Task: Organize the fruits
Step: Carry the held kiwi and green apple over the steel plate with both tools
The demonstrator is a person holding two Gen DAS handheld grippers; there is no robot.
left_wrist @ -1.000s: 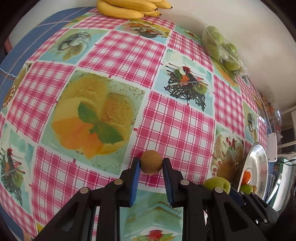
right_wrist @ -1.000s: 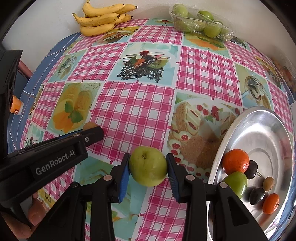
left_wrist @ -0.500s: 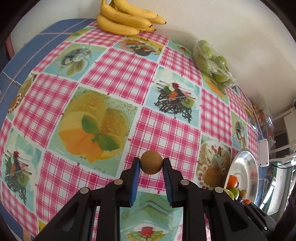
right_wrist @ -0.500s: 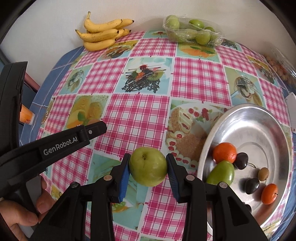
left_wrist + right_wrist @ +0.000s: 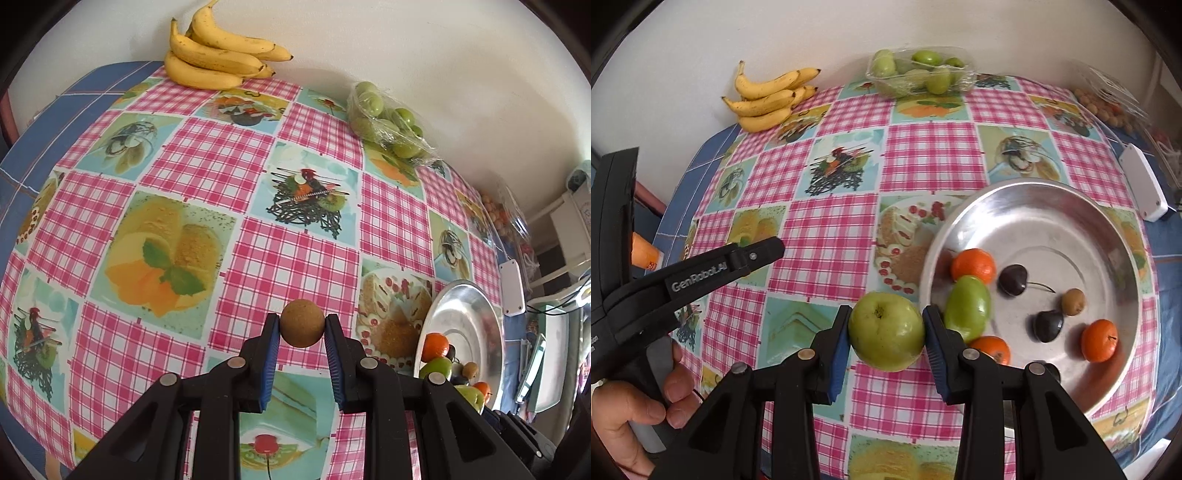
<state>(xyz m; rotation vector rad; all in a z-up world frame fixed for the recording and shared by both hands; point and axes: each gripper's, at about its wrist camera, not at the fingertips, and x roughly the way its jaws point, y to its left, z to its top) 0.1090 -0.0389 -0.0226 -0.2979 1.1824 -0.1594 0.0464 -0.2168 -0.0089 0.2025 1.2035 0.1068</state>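
A: State the counts.

B: Two grippers. The left gripper (image 5: 302, 330) is clamped on one small brown fruit (image 5: 301, 323). The right gripper (image 5: 886, 332) is clamped on one green apple (image 5: 886, 331). Both fruits are held clear above the desk (image 5: 827, 236).

A: Contents of the tray?

B: The metal tray (image 5: 1052, 206) holds seven pieces: three oranges (image 5: 973, 265), one green fruit (image 5: 967, 308), two dark cherries (image 5: 1012, 279) and one small brown fruit (image 5: 1073, 301). All lie in the near half; the far half is bare metal.

A: Other stock?

B: One bunch of bananas (image 5: 768, 98) at the far left edge. One clear pack of green fruit (image 5: 919, 72) at the far edge, against the wall. One bag of small round fruit (image 5: 1108, 103) at the far right corner; its count cannot be told.

A: Edges and clearance?

B: The apple hangs just beside the tray's left rim. The desk's middle, between bananas, pack and tray, is open. A white box (image 5: 1143, 182) lies just beyond the tray's right rim, at the desk edge.

A: Surface and room?

B: A pink checked cloth with food pictures over a blue cloth. A plain white wall stands behind. A hand (image 5: 635, 413) grips the left gripper's handle.
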